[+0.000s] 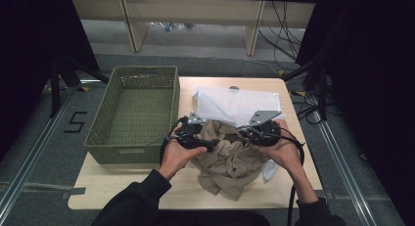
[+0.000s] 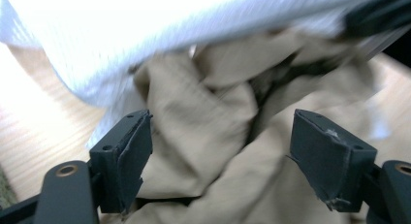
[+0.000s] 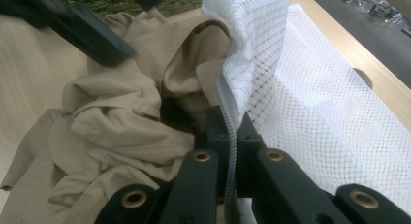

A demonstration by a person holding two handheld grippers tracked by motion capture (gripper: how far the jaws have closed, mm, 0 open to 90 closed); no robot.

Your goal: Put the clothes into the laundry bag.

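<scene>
Fig.: white mesh bag [image 1: 235, 104] on surface [image 1: 122, 187], beige garment [image 1: 230, 162] bunched at its mouth, partly inside. Right gripper [image 3: 231, 129]: fingers closed on bag's edge. Left gripper [image 2: 220, 151]: fingers open, straddling garment w/o pressing. Green basket [image 1: 132, 111] alongside.

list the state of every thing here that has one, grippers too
white mesh laundry bag: lying flat on the table, near edge pinched and lifted
crumpled beige cloth garment: bunched, partly under the bag's edge
green woven basket: upright, empty
left gripper: open, cloth between the jaws
right gripper: shut on the bag's edge
</scene>
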